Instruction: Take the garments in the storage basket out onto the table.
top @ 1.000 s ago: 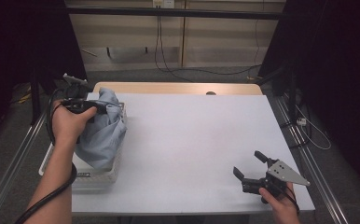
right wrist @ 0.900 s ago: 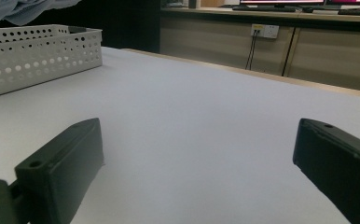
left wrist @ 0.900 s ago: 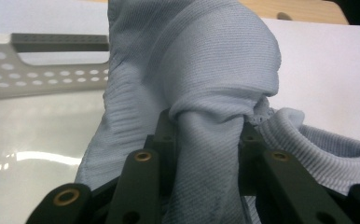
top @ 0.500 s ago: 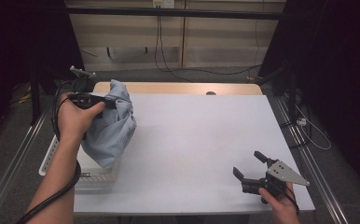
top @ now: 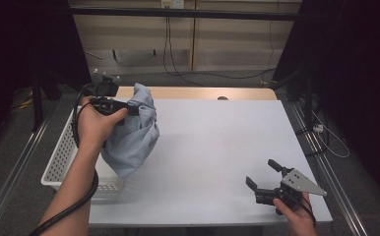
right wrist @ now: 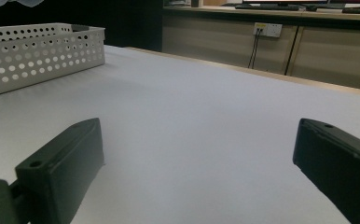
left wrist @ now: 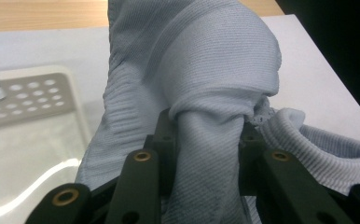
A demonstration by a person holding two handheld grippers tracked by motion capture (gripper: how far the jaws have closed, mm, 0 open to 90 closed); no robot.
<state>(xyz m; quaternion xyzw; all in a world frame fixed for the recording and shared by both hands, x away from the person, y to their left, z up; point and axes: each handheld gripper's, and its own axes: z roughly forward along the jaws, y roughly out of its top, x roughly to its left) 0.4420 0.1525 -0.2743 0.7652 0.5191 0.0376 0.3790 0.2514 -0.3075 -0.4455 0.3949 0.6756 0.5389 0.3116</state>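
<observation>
The left claw is squeezed tight on a bunched light blue cloth that hangs over the edge of the white basket, while the right claw rests wide open on the tabletop, holding nothing.

The garment hangs from the left gripper, above the table edge, just right of the perforated basket. The right gripper sits well apart, at the table's near right corner.
</observation>
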